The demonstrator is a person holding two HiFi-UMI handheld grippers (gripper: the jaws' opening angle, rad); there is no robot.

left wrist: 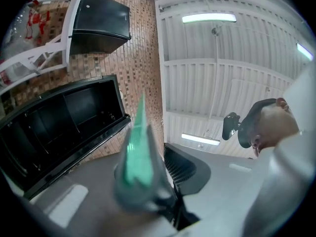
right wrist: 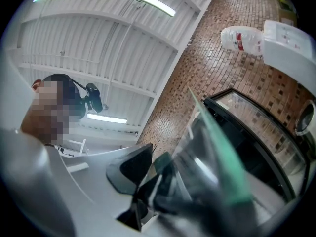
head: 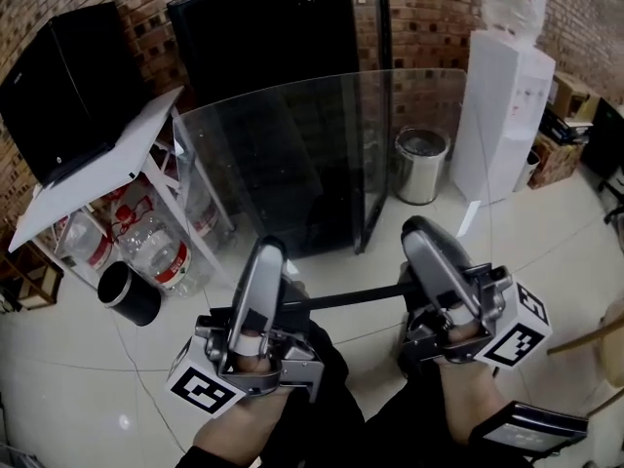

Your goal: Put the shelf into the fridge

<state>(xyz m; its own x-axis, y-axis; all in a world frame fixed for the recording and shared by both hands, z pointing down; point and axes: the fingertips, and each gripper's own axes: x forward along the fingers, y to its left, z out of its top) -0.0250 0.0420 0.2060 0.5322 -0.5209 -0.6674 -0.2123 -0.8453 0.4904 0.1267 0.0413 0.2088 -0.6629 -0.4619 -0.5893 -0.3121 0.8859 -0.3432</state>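
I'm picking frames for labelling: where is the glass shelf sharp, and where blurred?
Head view: the glass shelf is sharp, the picture bowed by the lens. Left gripper view: its green edge is out of focus. Right gripper view: likewise blurred; a ceiling light glares.

Look: the shelf [head: 322,164] is a clear glass pane with rounded corners, its edge tinted green in both gripper views, a dark strip along the near side
Pose: off the floor, tilted with the far edge higher
Hold: near edge clamped in the fingers of the left gripper [head: 271,253] and right gripper [head: 421,234], one toward each end
Fridge: the fridge [head: 263,18] is black, upright against the brick wall, door apparently open, seen through the pane
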